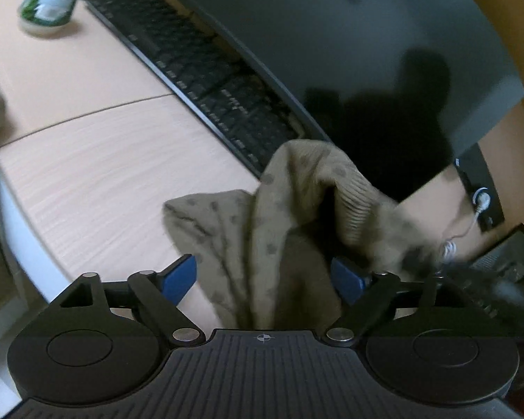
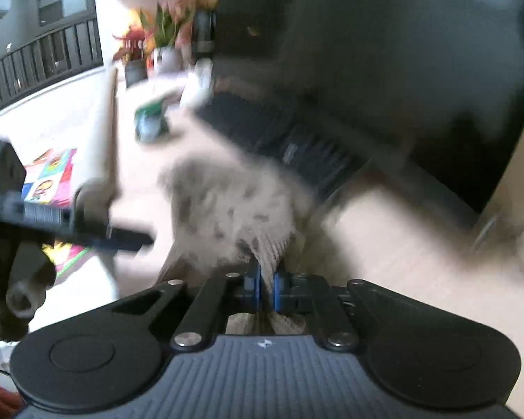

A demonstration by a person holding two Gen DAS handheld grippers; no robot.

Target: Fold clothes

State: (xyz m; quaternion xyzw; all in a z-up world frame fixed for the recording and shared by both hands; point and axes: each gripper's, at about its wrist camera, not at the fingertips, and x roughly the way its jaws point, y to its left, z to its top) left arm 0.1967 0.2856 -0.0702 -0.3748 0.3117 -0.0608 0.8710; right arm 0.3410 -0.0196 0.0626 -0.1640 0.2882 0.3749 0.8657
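A tan garment [image 1: 290,206] with dark dots and a ribbed hem is lifted off the pale wooden desk [image 1: 87,167] in a bunched fold. My left gripper [image 1: 263,276] is open, and the cloth hangs loosely between its blue pads [image 1: 180,276] without being pressed. In the right wrist view, my right gripper [image 2: 265,288] is shut on the garment's [image 2: 227,202] ribbed edge, which sticks up between its blue pads [image 2: 253,284]. That view is blurred. The left gripper's dark fingers [image 2: 122,237] show to the left of the cloth there.
A black keyboard [image 1: 199,66] lies just behind the garment, under a dark monitor [image 1: 332,35]. A jar with a green lid [image 1: 50,0] stands at the desk's far left. Cables and a dark box [image 1: 478,202] sit at the right. Flowers [image 2: 157,31] stand at the back.
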